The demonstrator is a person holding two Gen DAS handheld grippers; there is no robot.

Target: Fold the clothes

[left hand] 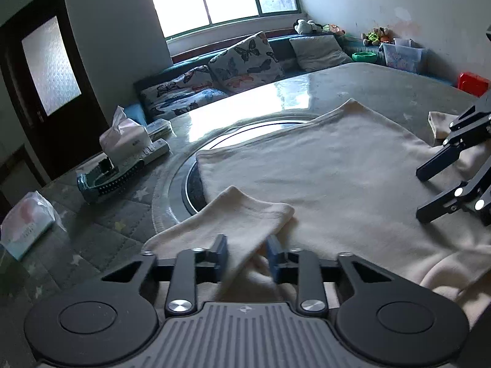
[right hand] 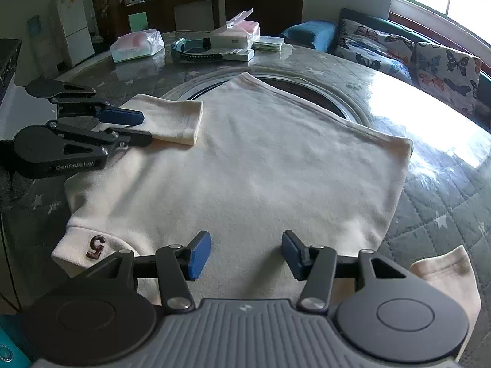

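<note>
Cream knit: a shirt (right hand: pixel 260 165) lies flat on the table (right hand: pixel 445 214), back up, hem away from the cameras, collar end near them; a brown "5" (right hand: pixel 96 243) shows at the near left edge.
Left gripper: left gripper (left hand: pixel 247 254) has its blue pads (left hand: pixel 221 250) on either side of the left sleeve (left hand: pixel 242 214); cloth runs between them and they look pressed on it, a pinch, though the contact itself is partly hidden.
Left sleeve: already turned inward, lying across the shirt's left side, cuff end free on the body panel.
Right gripper: right gripper (right hand: pixel 245 254) stands spread, jaws well apart, nothing between them; it hovers over the shirt's near middle, pointing down at the cloth.
Right sleeve: right sleeve (right hand: pixel 445 273) sticks out past the shirt's right edge onto the table, not yet folded.
Beyond the shirt: tissue box (right hand: pixel 234 35), a plastic pack (right hand: pixel 136 44) and remotes sit on the table past the hem, well apart from it; a round inset ring (right hand: pixel 307 92) lies partly under the hem.
Step in hand: sleeve folding, I judge; left side nearly laid, right side not begun.
Next move: likely release the left sleeve flat, then shift the right gripper outward to the right sleeve, close on it near the cuff, and carry it inward over the shirt without dragging the body.
</note>
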